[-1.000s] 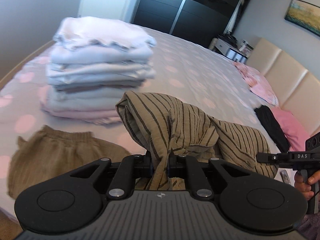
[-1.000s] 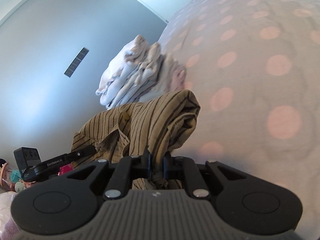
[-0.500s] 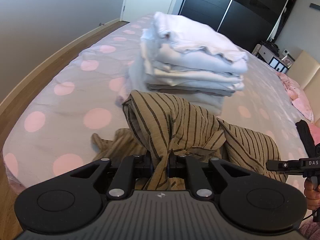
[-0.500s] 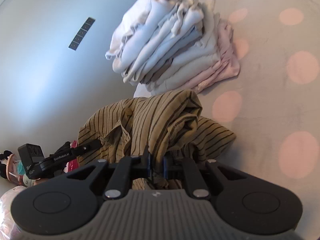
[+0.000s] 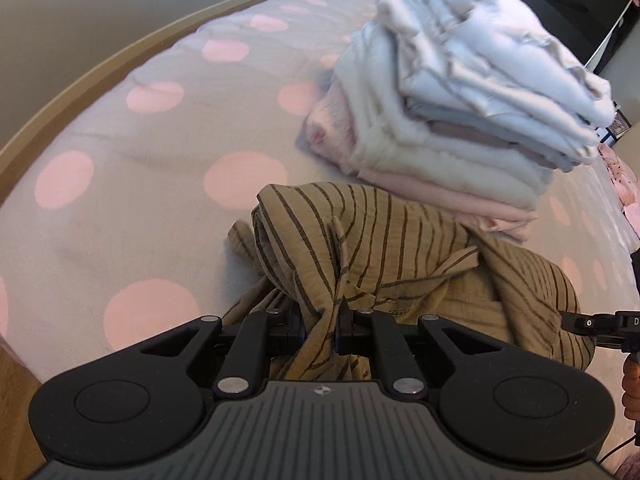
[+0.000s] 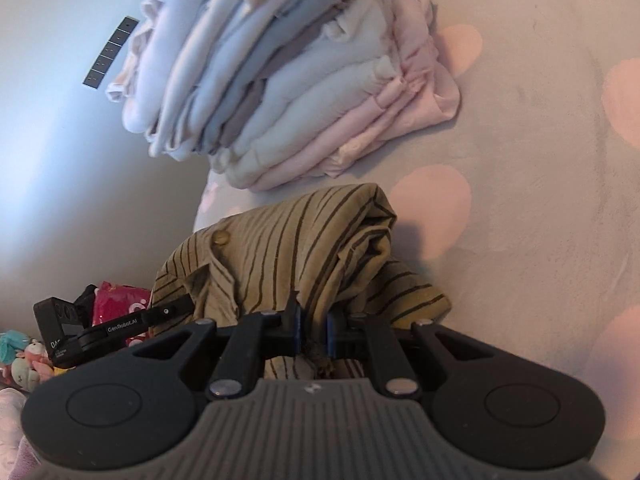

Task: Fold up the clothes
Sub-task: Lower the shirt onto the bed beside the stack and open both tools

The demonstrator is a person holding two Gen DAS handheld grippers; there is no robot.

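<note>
The left gripper (image 5: 320, 330) is clamped on a bunch of the olive-tan shirt with thin dark stripes (image 5: 380, 248), its black fingers (image 5: 290, 326) pressed narrow against the cloth. The right gripper (image 6: 313, 330) pinches the same striped shirt (image 6: 288, 248) — blue pads (image 6: 297, 326) show on the inner faces of its fingers, a detail the left wrist view does not give.

The shirt hangs bunched between the two grippers, just above the grey bedspread with pink dots (image 5: 132, 184), its lower folds apparently touching the cover. Just beyond it stands the tall stack of folded white, pale blue and pink garments (image 5: 460, 112), on the far right of the bed in the left view; the shirt's far edge overlaps the stack's bottom pink layer.

The left view alone shows the wooden bed edge (image 5: 92, 80) curving along the far left, and the right gripper's black arm (image 5: 600, 322) with part of a hand (image 5: 630, 388) at the right border. The right view alone shows a button (image 6: 221, 236) by the shirt's collar, the left gripper's black body (image 6: 80, 330) at the near left, soft toys (image 6: 20, 360) and a red packet (image 6: 120, 300) behind it.
</note>
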